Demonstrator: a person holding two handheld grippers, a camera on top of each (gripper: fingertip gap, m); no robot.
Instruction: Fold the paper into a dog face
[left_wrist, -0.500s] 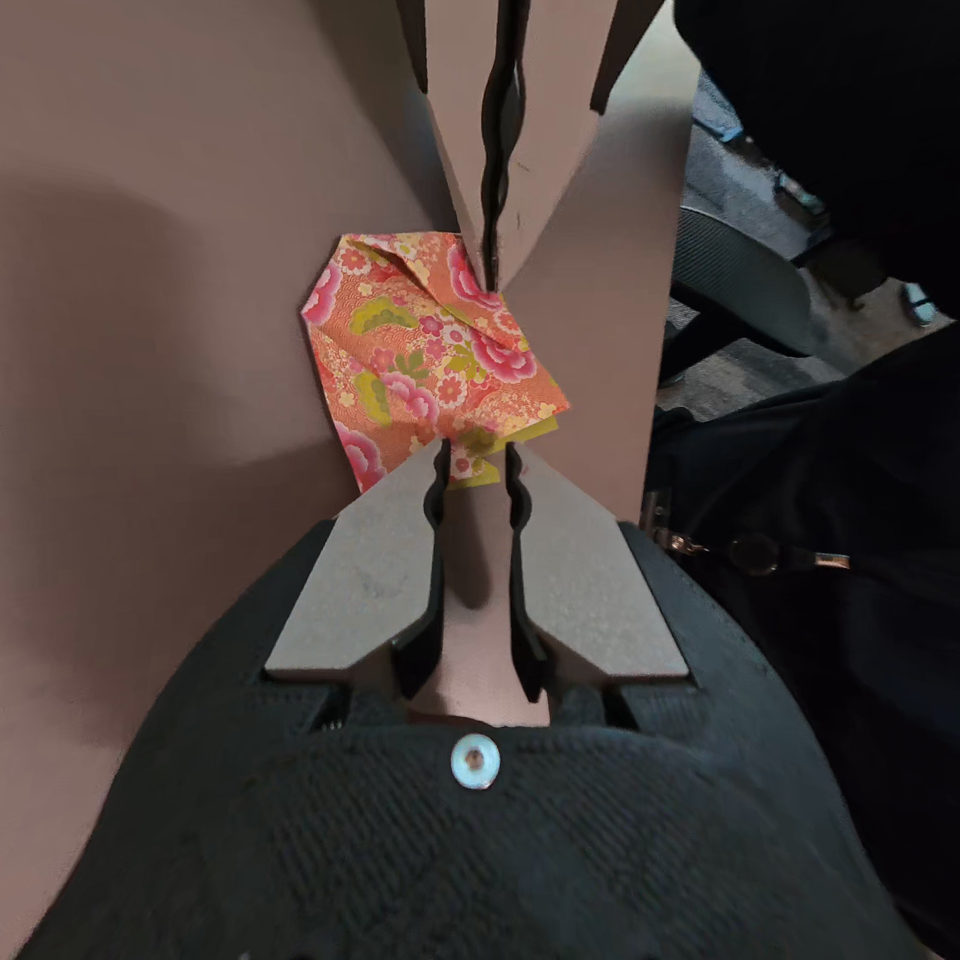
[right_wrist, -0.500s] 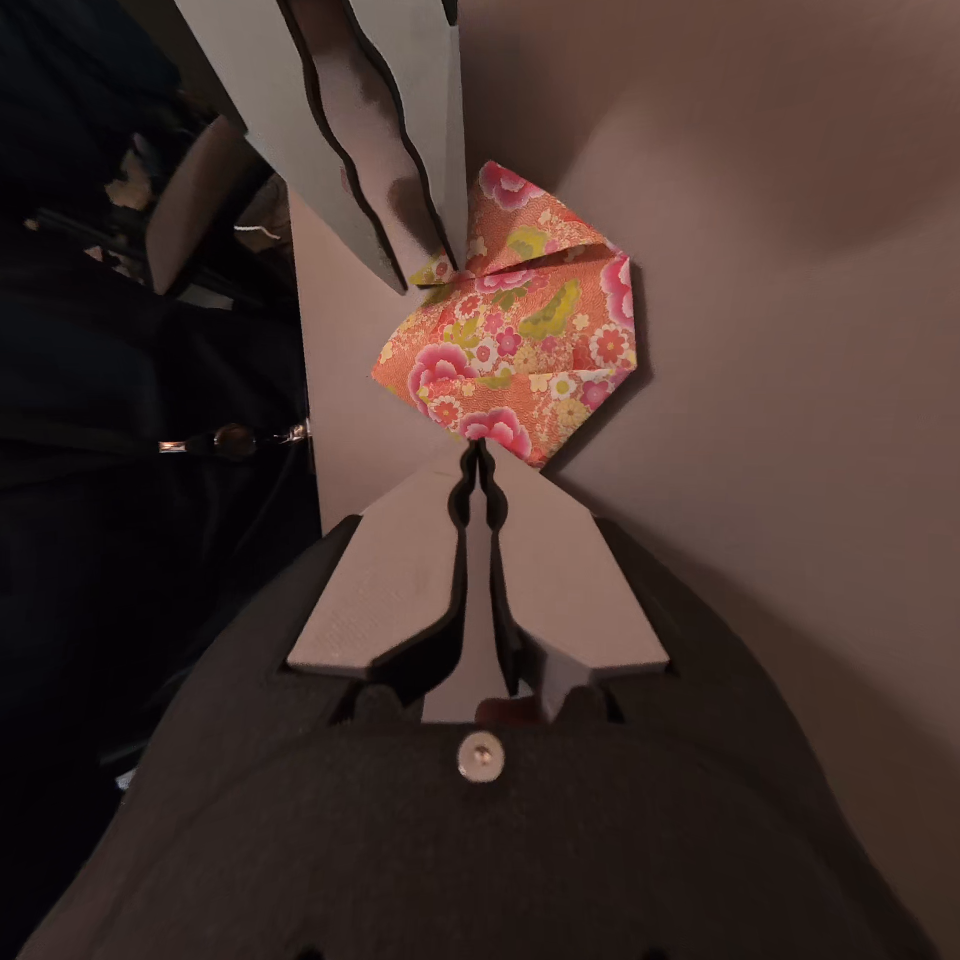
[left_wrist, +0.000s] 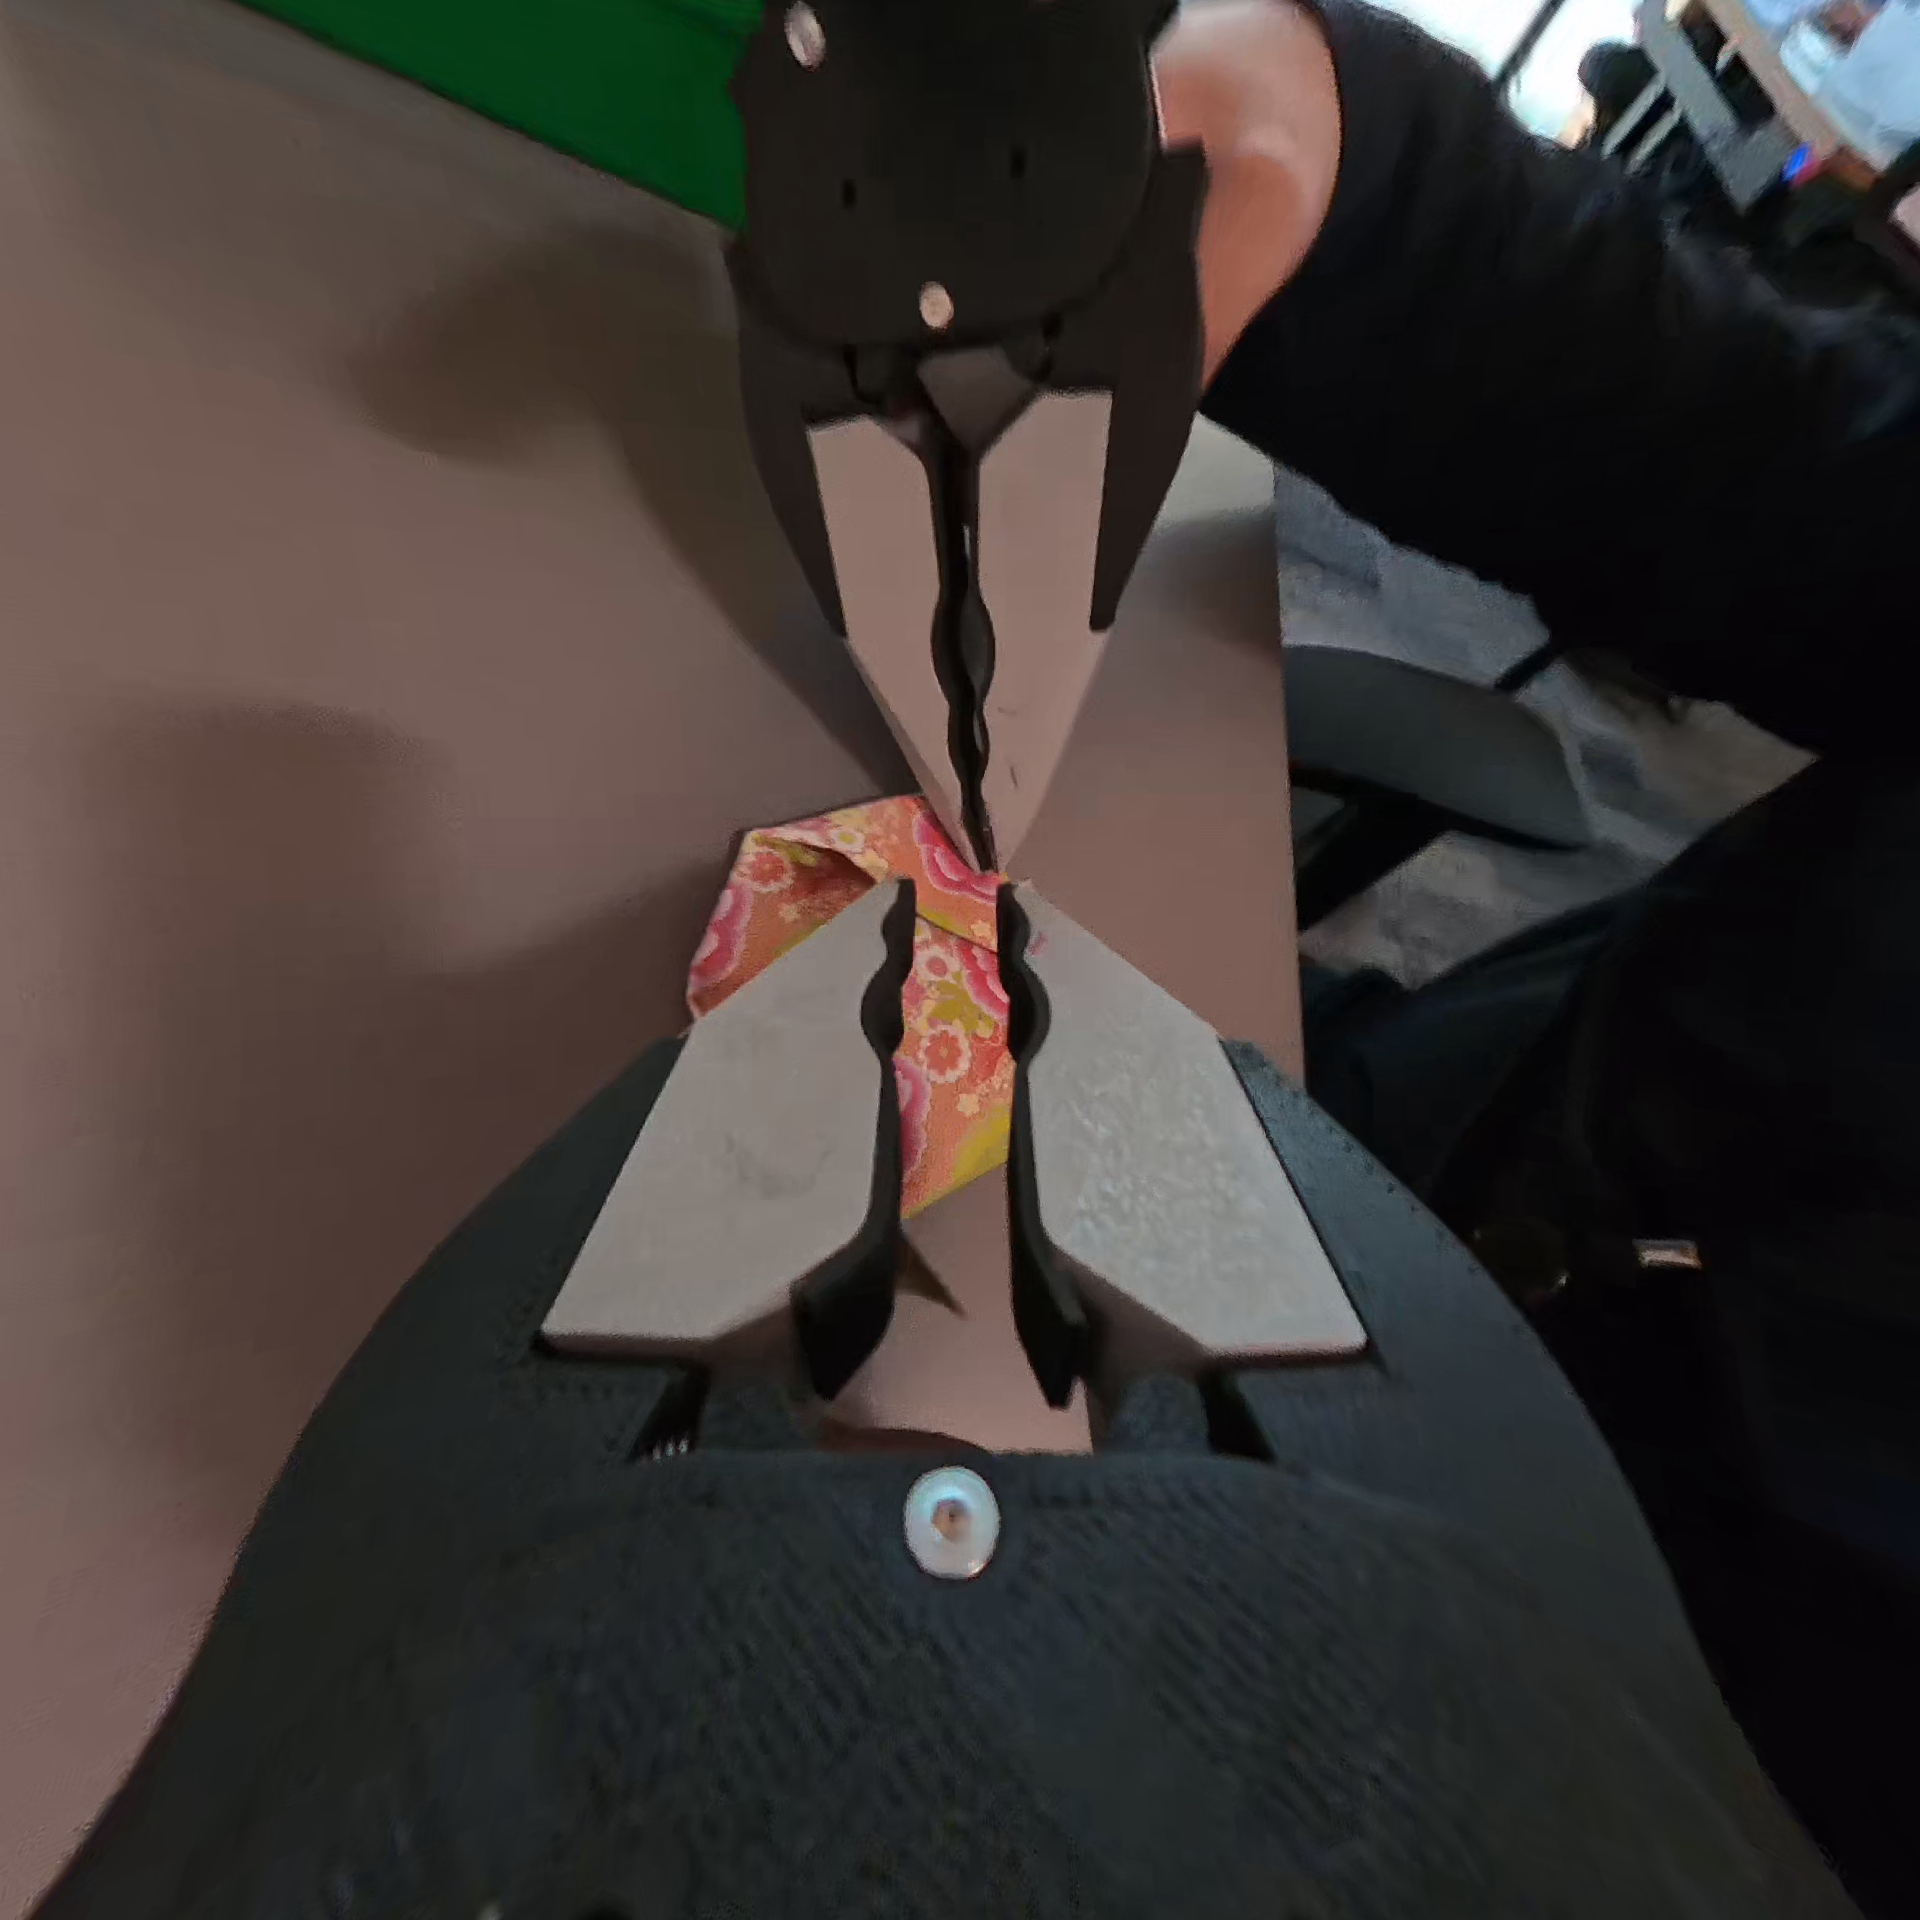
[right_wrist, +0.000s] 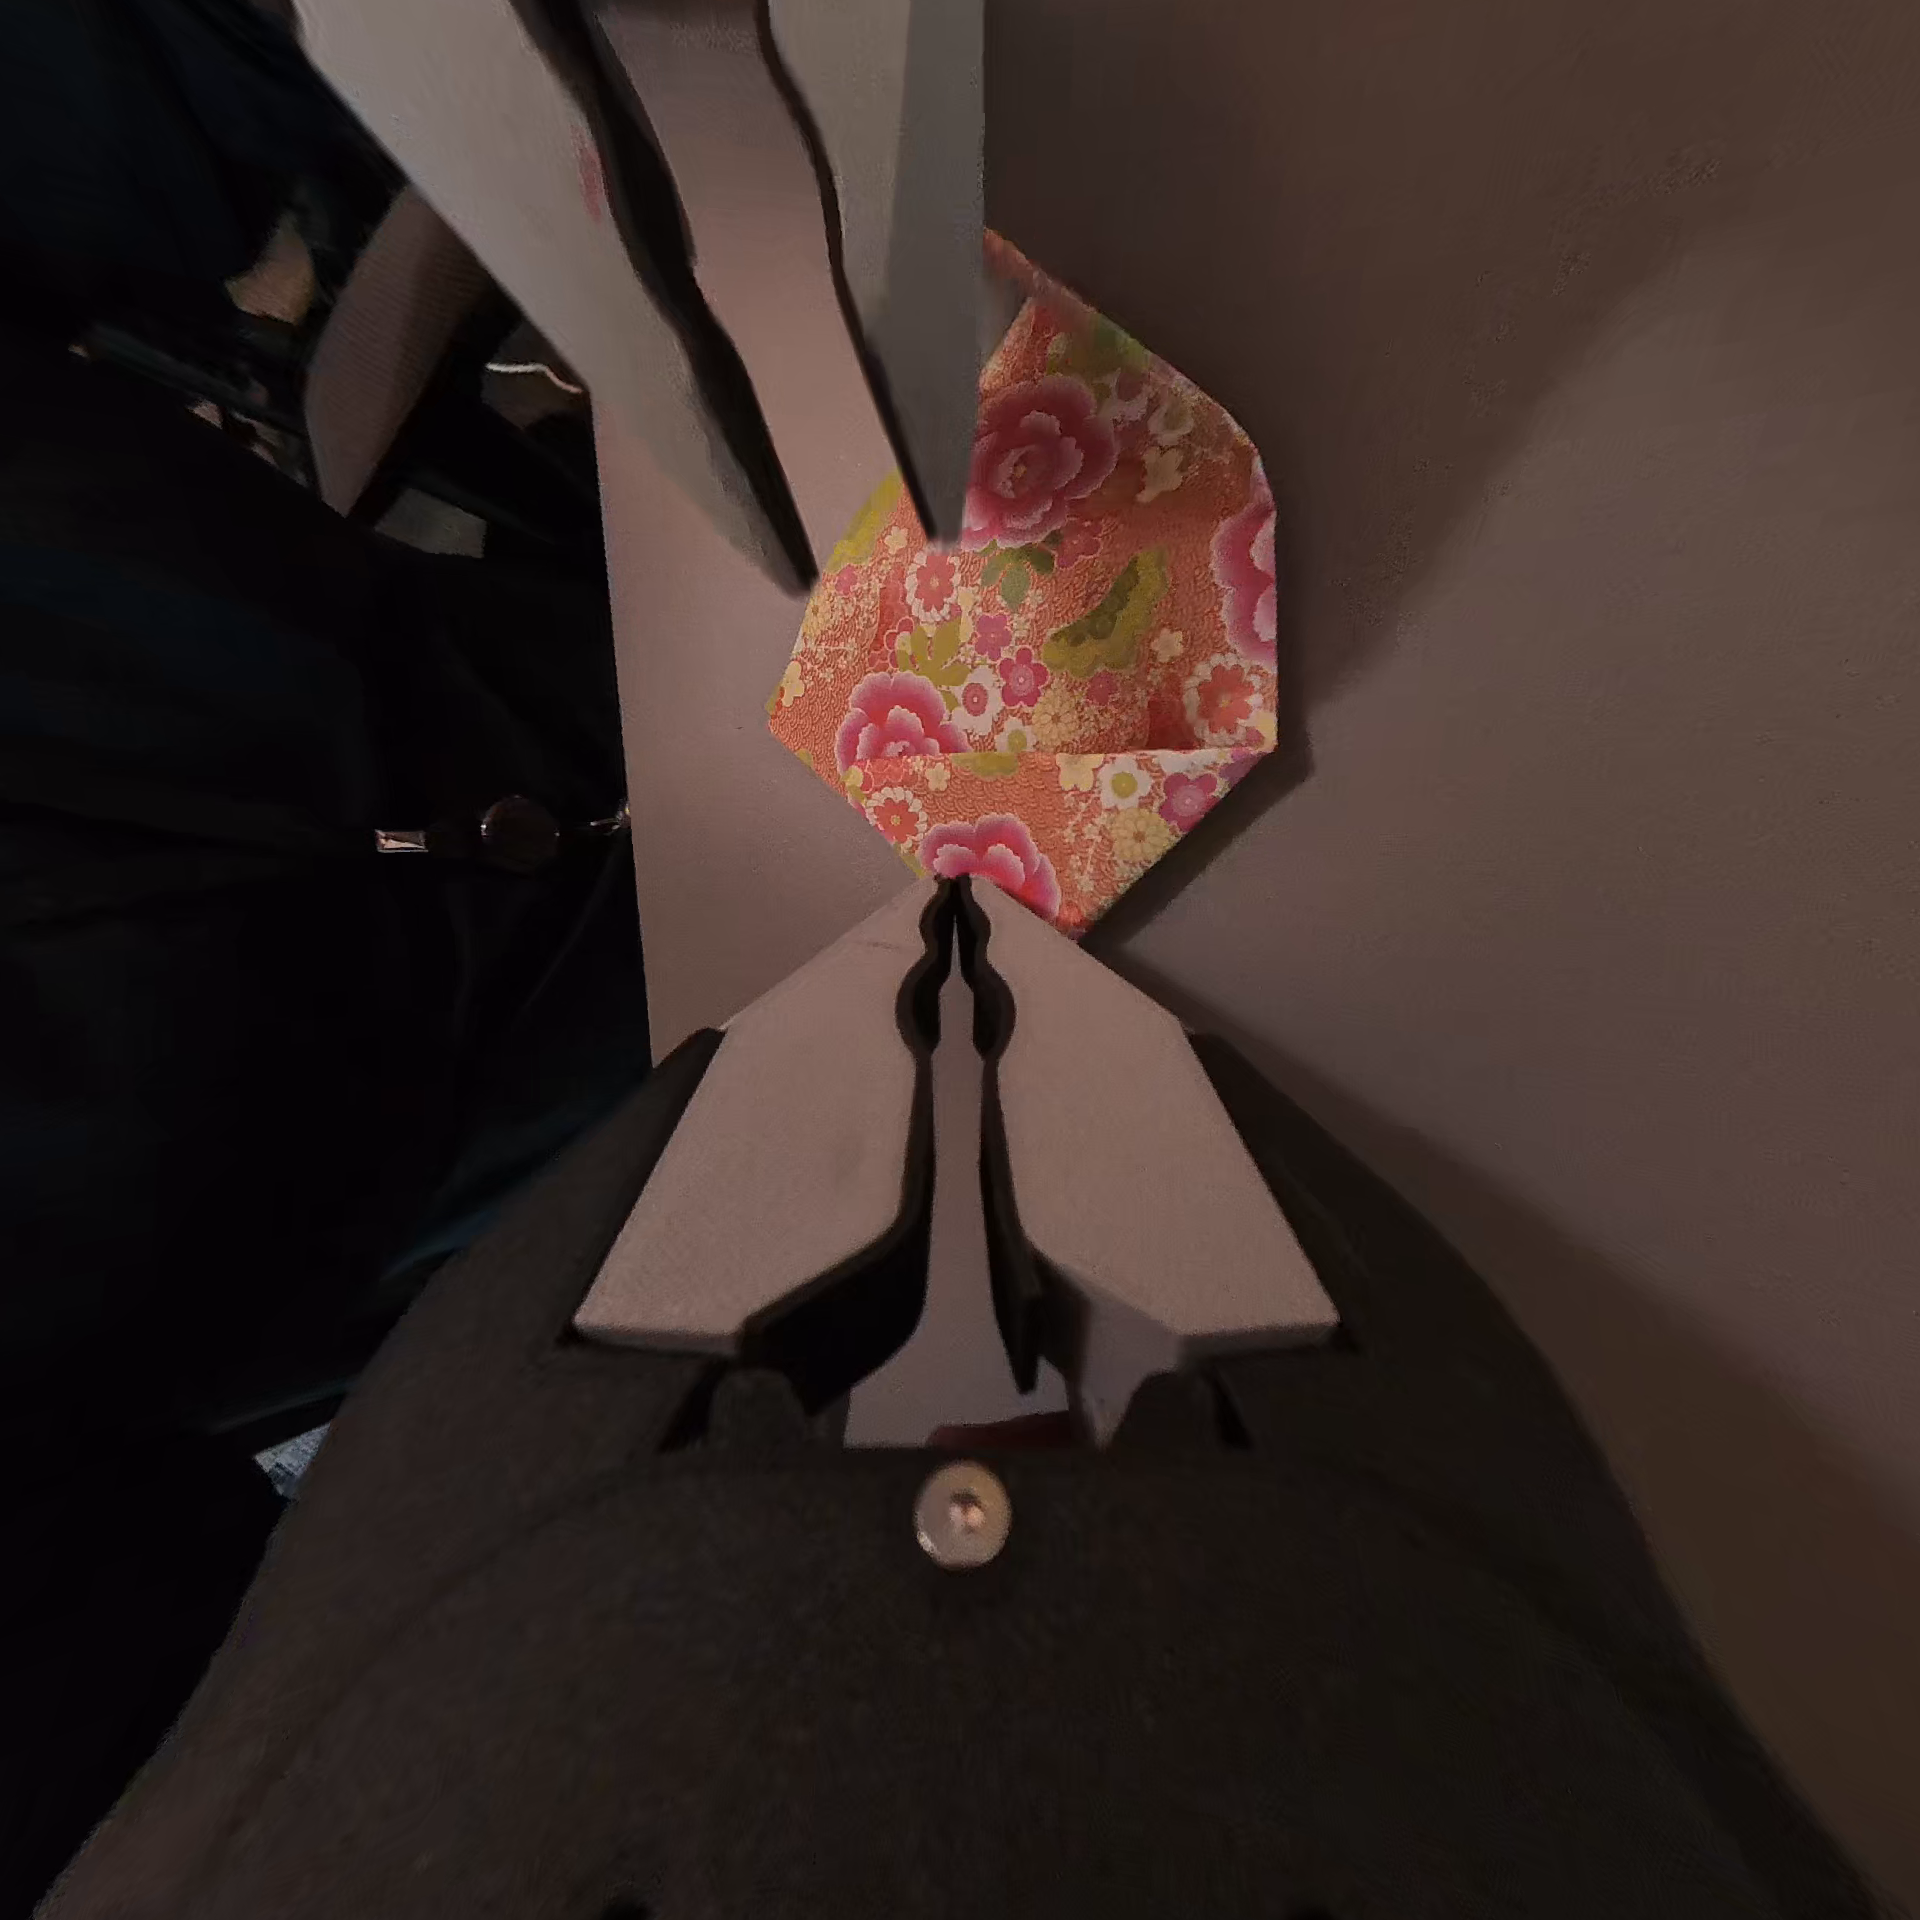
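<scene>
paper (right_wrist: 1049, 665) lies mostly folded on the table (right_wrist: 1558, 520); right gripper (right_wrist: 954, 883) pinches its corner closed, left gripper (left_wrist: 954, 914) hovers slightly parted, empty. next, probably creasing a flap.

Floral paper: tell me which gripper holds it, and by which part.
The right gripper pinches the floral paper at its nearest folded corner. The left gripper is open over it, gripping nothing.

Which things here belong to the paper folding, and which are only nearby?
For the job:
- floral paper
- right tool, shut at the paper's corner
- left tool, open over the paper
- table

Only nearby:
- green sheet
- chair
</scene>
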